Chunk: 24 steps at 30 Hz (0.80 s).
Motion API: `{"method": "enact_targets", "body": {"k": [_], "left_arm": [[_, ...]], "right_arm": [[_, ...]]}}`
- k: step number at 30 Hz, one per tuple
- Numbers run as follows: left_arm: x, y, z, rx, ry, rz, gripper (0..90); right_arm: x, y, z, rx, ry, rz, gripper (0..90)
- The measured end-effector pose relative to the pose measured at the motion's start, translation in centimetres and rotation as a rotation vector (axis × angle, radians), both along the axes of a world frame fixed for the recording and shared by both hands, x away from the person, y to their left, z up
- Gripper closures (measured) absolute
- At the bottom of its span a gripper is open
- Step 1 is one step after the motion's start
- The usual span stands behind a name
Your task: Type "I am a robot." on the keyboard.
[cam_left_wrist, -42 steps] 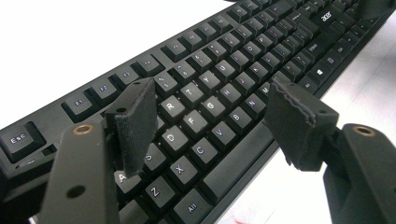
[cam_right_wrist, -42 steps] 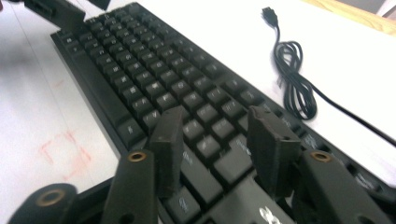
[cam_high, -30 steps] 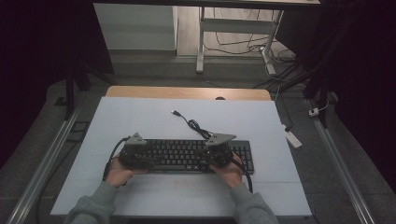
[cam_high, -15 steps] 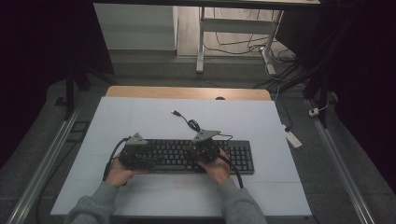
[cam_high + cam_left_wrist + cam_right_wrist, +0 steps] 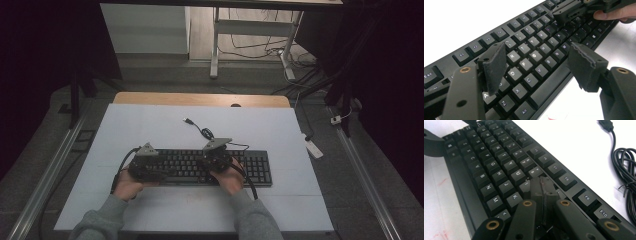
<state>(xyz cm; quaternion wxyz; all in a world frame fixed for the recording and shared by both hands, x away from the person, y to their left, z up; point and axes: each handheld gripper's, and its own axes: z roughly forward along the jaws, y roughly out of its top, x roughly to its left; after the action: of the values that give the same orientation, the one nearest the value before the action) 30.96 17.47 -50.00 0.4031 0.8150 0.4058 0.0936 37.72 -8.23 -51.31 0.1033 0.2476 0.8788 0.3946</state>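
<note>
Black keyboard was noted lying flat on a white table, toward its near edge. Over the keyboard's left end the left gripper was held with jaws spread wide, above the letter keys near the space bar. Over the keyboard's middle the right gripper was seen with jaws pressed together, nothing between them, tips down at the keys around I and O. Beyond the keyboard's far edge its coiled black cable was recorded, ending in a plug.

Dim, dark-edged high view; gripper views sharp nearby, with the white table overexposed.
</note>
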Motion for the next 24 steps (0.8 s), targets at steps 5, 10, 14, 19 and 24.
{"method": "enact_targets", "body": {"k": [5, 10, 14, 19, 24], "left_arm": [[0.0, 0.0, 0.0, 0.001, -0.001, 0.000, 31.6], [0.0, 0.0, 0.0, 0.006, -0.006, -0.002, 31.6], [0.0, 0.0, 0.0, 0.004, -0.006, 0.003, 31.6], [0.0, 0.1, 0.0, 0.000, -0.009, 0.009, 31.6], [0.0, 0.2, 0.1, 0.000, -0.012, 0.012, 31.6]], "right_arm": [[0.1, 0.2, -0.1, -0.010, -0.002, 0.001, 89.4], [0.1, 0.3, -0.3, -0.024, 0.006, -0.002, 89.5], [0.1, 0.3, -0.2, -0.012, 0.001, -0.001, 89.5], [-0.3, -0.4, 0.8, 0.051, -0.018, -0.012, 89.6], [-1.0, -1.3, 1.5, 0.049, -0.030, -0.007, 89.5]]}}
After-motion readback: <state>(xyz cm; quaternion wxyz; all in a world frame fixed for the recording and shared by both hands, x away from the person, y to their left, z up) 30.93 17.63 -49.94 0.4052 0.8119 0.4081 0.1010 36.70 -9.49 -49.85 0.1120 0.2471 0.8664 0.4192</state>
